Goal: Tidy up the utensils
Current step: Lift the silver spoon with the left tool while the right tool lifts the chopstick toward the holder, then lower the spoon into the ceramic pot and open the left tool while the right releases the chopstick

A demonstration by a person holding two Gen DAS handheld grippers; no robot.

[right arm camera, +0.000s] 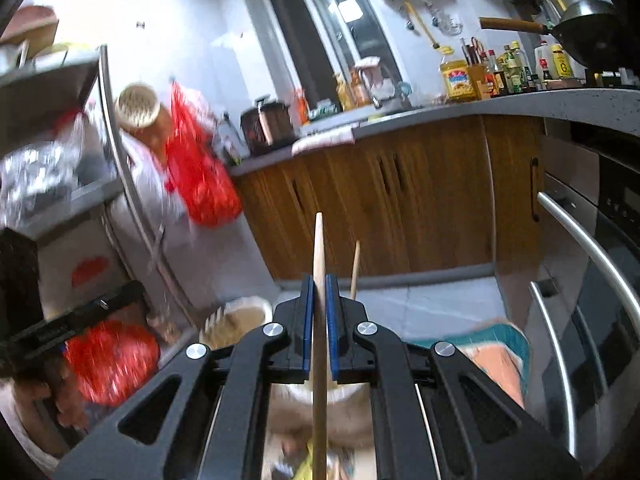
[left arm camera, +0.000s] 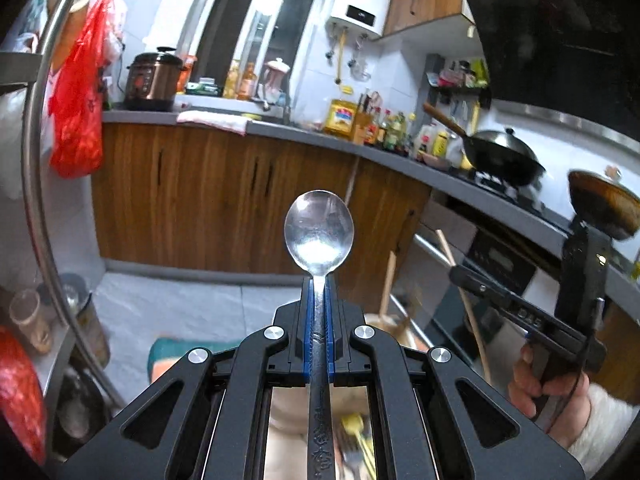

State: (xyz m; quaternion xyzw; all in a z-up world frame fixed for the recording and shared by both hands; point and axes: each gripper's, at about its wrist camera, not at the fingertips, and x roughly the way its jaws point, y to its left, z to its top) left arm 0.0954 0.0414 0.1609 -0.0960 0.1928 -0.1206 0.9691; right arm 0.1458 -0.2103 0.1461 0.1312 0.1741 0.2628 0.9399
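Observation:
My left gripper [left arm camera: 319,280] is shut on the handle of a metal spoon [left arm camera: 319,232]; its bowl sticks out past the blue pads [left arm camera: 307,320], in front of the wooden cabinets. My right gripper [right arm camera: 319,278] is shut on a wooden chopstick [right arm camera: 319,240] that reaches beyond its tips. A second chopstick [right arm camera: 355,264] slants just right of the pads; whether it is gripped I cannot tell. The left wrist view shows the right gripper's black body [left arm camera: 580,280] at the right, held by a hand [left arm camera: 536,384], with chopsticks [left arm camera: 464,280] beside it. Blurred utensils [left arm camera: 354,428] lie below.
A grey counter [left arm camera: 280,128] with a pressure cooker [left arm camera: 152,80], bottles and a black wok [left arm camera: 504,156] runs over wooden cabinets. An oven with steel handles [right arm camera: 592,240] stands on the right. A red bag [left arm camera: 78,92] hangs left. A beige container [right arm camera: 244,314] sits on the floor.

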